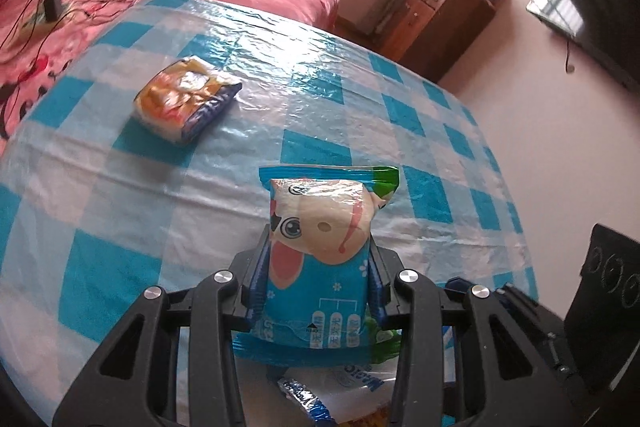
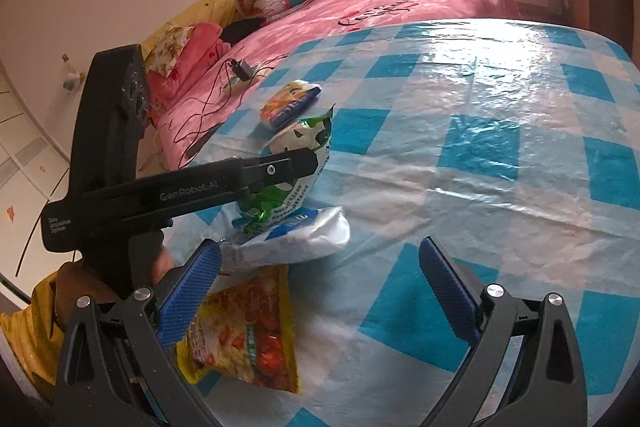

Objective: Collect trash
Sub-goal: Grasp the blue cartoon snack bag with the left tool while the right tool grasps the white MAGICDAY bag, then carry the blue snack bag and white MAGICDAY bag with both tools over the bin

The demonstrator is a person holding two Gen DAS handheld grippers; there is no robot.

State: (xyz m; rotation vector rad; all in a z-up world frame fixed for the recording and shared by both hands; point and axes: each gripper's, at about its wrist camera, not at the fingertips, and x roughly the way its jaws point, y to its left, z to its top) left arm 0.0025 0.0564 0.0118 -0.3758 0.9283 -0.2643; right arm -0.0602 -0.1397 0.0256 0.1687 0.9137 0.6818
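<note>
Wrappers remain: we clamp the blue snack packet (image 1: 320,259) in our left gripper (image 1: 316,283), our right gripper (image 2: 320,291) gapes empty, while three more packets litter the checked table (image 2: 500,155).

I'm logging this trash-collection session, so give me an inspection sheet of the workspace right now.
Surface: table under a glossy blue-and-white checked cover.
Job's things: blue cartoon packet; orange packet farther off; white packet and yellow snack bag near the edge.
Clutter: nothing seen.
Grippers: left gripper clamps the blue cartoon packet; right gripper open, empty.
Cables: charger and cord on the bed.
Surroundings: pink bed, wooden cabinet, window.
</note>
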